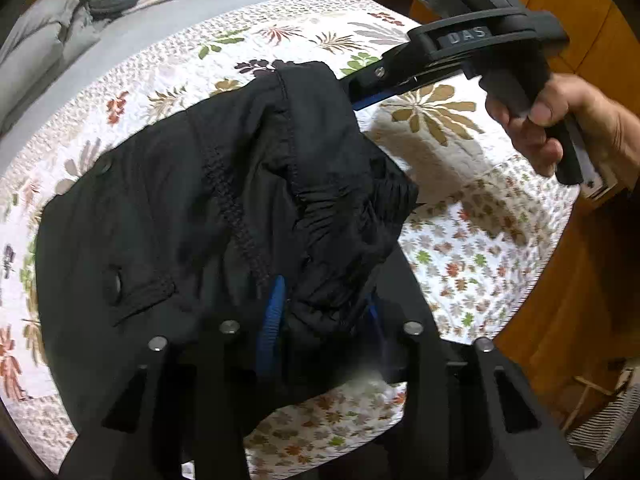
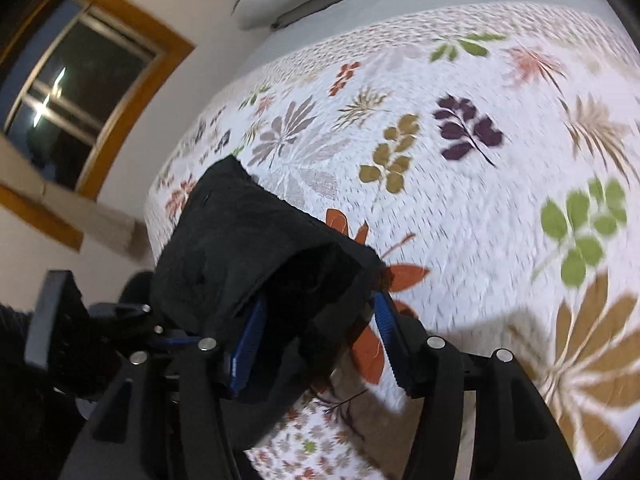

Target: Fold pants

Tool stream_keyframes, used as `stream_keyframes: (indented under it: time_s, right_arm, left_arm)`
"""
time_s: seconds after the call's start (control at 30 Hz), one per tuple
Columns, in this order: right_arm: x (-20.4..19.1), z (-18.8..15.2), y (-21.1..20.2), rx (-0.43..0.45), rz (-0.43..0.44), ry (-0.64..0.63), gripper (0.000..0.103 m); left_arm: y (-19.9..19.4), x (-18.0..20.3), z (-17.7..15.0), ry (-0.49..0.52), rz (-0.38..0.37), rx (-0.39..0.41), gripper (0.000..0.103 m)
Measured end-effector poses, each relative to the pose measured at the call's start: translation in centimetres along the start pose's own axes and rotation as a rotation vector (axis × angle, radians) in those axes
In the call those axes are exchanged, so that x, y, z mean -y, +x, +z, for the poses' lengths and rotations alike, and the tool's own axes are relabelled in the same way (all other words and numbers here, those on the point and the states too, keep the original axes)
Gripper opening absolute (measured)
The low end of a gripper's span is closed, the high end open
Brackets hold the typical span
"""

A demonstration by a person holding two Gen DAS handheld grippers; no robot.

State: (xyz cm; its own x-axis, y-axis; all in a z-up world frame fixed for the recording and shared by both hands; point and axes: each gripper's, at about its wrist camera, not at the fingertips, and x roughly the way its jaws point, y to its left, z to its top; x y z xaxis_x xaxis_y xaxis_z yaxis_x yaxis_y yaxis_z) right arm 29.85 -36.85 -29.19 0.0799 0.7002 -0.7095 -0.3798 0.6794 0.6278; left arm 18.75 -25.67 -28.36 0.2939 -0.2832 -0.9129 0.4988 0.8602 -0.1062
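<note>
Black pants (image 1: 180, 208) with snap buttons and a gathered waistband hang bunched above a floral quilt. My left gripper (image 1: 324, 304), with blue pads, is shut on a fold of the pants near the waistband. My right gripper shows in the left wrist view (image 1: 360, 92), held in a hand at the far upper edge of the cloth. In the right wrist view the right gripper (image 2: 316, 320) is shut on a thick black fold of the pants (image 2: 240, 248), which drapes over its left finger.
The white quilt with leaf prints (image 2: 460, 200) covers a bed. Grey bedding and pillows (image 1: 44, 40) lie at the far end. A wooden-framed window (image 2: 80, 80) is on the wall left of the bed. Wooden furniture (image 1: 580, 20) stands to the right.
</note>
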Motion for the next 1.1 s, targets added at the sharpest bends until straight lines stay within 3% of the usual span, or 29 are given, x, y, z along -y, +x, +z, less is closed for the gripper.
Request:
stream_keyframes:
  time_s: [0.1, 0.17, 0.23, 0.37, 0.43, 0.6, 0.73, 0.9, 1.1]
  right_arm:
    - [-0.2, -0.3, -1.5, 0.081, 0.035, 0.055, 0.058]
    - [-0.7, 0.0, -2.6, 0.153, 0.09, 0.092, 0.058]
    - [-2.0, 0.5, -3.4, 0.213, 0.144, 0.096, 0.06]
    - [-4.7, 1.6, -2.9, 0.249, 0.236, 0.073, 0.063]
    - [-5.0, 1.7, -1.6, 0.225, 0.277, 0.093, 0.064]
    - [-2.6, 0.9, 2.4, 0.137, 0.23, 0.179, 0.063]
    - [-1.1, -0.4, 4.1, 0.116, 0.208, 0.213, 0.06]
    - [-2.7, -1.3, 1.5, 0.215, 0.221, 0.259, 0.069]
    - [-7.0, -6.2, -1.0, 0.283, 0.257, 0.264, 0.073]
  left_arm:
    - [-0.3, -0.9, -0.1, -0.068, -0.134, 0.016, 0.072]
    - [-0.5, -1.7, -0.2, -0.129, -0.223, 0.02, 0.075]
    - [-1.0, -2.5, -0.4, -0.169, -0.265, 0.031, 0.077]
    - [-2.0, -3.6, -0.8, -0.211, -0.286, 0.058, 0.082]
    - [-2.0, -3.6, -0.9, -0.211, -0.285, 0.062, 0.085]
    - [-1.4, -4.0, -1.4, -0.204, -0.286, 0.04, 0.085]
    - [-1.3, -4.5, -1.9, -0.212, -0.318, 0.028, 0.085]
    - [-4.8, -6.5, -2.3, -0.248, -0.351, 0.095, 0.087]
    - [-8.2, -12.0, -3.8, -0.329, -0.251, 0.161, 0.089]
